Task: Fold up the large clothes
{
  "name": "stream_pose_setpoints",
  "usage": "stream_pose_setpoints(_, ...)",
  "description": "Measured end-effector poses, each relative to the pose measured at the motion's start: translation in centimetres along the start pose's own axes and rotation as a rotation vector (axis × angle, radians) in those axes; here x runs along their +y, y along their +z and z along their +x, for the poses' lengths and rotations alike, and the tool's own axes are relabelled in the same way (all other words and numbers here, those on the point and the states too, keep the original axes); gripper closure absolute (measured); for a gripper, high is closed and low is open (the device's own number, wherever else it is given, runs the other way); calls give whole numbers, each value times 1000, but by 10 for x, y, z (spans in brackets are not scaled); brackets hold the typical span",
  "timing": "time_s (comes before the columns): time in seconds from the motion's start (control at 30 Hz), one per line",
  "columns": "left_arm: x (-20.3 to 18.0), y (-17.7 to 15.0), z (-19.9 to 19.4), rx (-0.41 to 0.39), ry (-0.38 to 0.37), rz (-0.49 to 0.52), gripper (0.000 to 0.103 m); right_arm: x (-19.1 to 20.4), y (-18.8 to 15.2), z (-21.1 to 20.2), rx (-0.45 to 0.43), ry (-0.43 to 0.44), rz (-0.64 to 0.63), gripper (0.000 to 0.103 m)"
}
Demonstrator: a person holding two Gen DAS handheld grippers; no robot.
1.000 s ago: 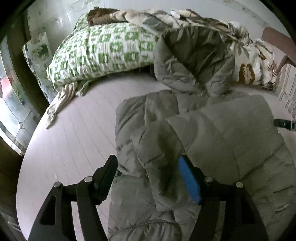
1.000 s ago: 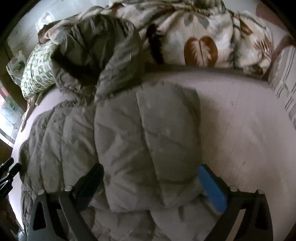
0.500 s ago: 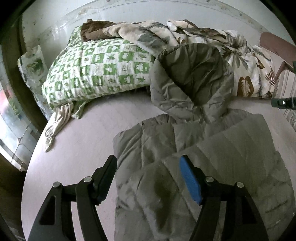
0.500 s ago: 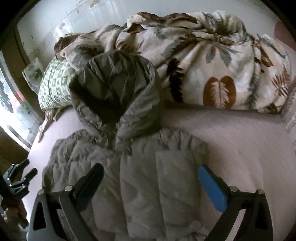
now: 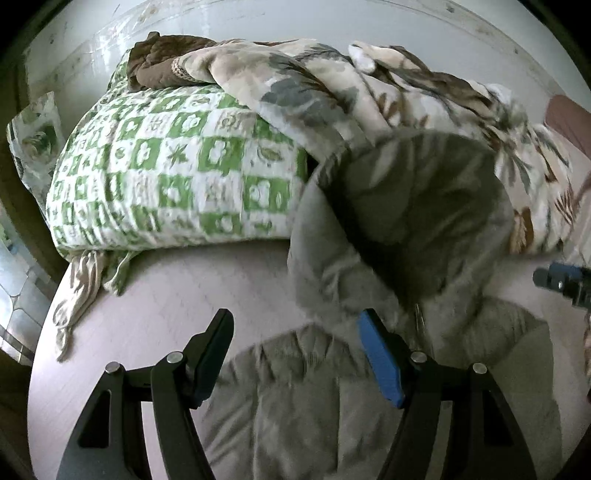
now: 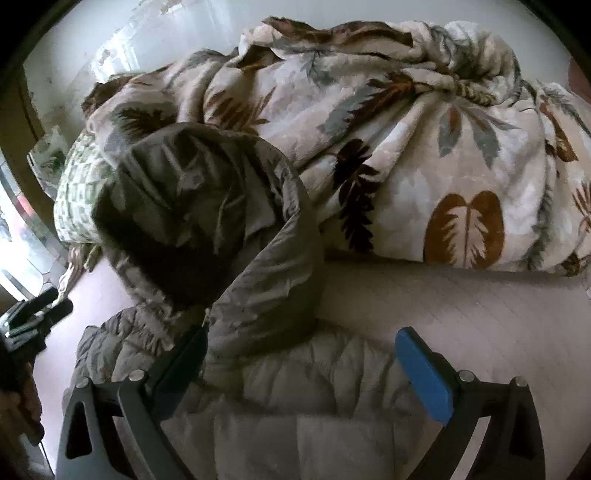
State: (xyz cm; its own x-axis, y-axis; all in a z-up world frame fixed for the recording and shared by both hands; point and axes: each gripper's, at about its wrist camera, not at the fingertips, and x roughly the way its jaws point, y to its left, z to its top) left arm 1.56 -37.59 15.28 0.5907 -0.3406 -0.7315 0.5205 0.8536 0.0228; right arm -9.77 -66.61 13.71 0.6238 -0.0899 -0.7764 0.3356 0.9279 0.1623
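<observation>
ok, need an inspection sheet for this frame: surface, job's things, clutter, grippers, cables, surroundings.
Surface: pale bed sheet, bare at left and right.
Job's things: grey puffer jacket lying flat, hood propped against the bedding.
Clutter: green checked pillow, leaf-print blanket bunched behind, brown cloth on top.
Grippers: left gripper and right gripper above the jacket, jaws open, holding nothing.
Cables: nothing seen.
Surroundings: white wall, window at left.

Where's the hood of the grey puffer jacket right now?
The hood stands propped at the far end of the grey puffer jacket, leaning on the leaf-print blanket, with the green-checked pillow to its left.
</observation>
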Motion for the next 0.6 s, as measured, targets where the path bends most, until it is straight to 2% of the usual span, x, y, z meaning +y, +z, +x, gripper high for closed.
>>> stream_pose_setpoints(0.27, -1, 11, 31, 10, 26, 43, 32, 4, 22, 27, -2, -1, -3, 0)
stream_pose_setpoints(0.6, -4, 23, 62, 27, -4, 21, 32, 9, 45, 44, -8, -17, -16, 0)
